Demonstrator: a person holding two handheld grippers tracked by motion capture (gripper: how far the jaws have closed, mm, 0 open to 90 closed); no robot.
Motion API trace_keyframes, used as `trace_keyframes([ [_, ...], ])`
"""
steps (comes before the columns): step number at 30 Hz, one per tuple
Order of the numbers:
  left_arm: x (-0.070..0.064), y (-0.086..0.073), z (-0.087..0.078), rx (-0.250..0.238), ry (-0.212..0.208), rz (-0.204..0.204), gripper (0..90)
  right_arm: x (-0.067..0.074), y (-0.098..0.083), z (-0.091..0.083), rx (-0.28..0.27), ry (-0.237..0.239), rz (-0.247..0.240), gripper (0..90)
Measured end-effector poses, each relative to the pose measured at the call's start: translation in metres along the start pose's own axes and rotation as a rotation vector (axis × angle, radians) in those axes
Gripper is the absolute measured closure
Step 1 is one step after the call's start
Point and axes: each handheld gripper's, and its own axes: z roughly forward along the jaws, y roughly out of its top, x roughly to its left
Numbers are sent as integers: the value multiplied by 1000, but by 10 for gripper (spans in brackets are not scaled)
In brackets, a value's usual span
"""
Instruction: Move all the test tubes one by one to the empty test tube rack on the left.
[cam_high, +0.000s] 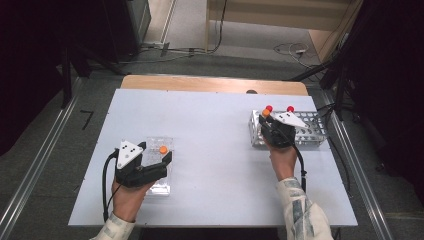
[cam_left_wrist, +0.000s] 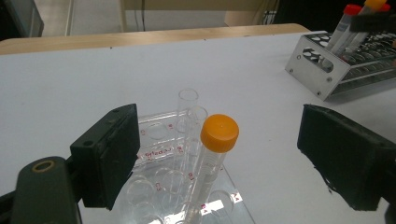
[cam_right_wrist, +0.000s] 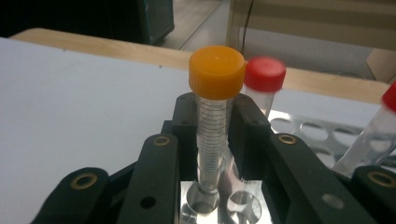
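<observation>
Right gripper view had the right tongs (cam_right_wrist: 217, 126) clamped on an orange-capped tube (cam_right_wrist: 215, 107), stood upright in a corner hole of the metal rack (cam_right_wrist: 299, 128) at the surface's far right, so any pull would've had to go straight up its long axis. Left tongs (cam_left_wrist: 219, 154) were seen spread wide around a second orange-capped tube (cam_left_wrist: 211, 161), tilted in the clear rack (cam_left_wrist: 156, 133), untouched.

My high view looks forward and down over the whole tabletop (cam_high: 215, 150); my left gripper view sits low and close, facing the metal rack (cam_left_wrist: 336, 70) far off; my right gripper view sits right over that rack (cam_right_wrist: 224, 205); all three share it.
</observation>
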Motion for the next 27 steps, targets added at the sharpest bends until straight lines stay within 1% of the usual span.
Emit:
trace_keyframes([
  [2,0,0,0,1,0,0,138,1,9,-9,-27,6,-1,706],
  [5,-1,0,0,2,3,3,138,2,20,-22,-59,32,-3,708],
  [8,-1,0,0,1,3,2,138,8,24,-32,-66,56,-23,708],
  [10,-2,0,0,0,3,1,139,13,24,-37,-66,76,-36,709],
  [15,-3,0,0,-2,1,1,142,26,22,-44,-58,132,-48,709],
  [22,-5,-1,0,-1,-3,5,147,46,12,-48,-33,213,-60,709],
  [27,-6,0,-1,-7,-8,7,153,62,5,-52,-12,273,-79,709],
])
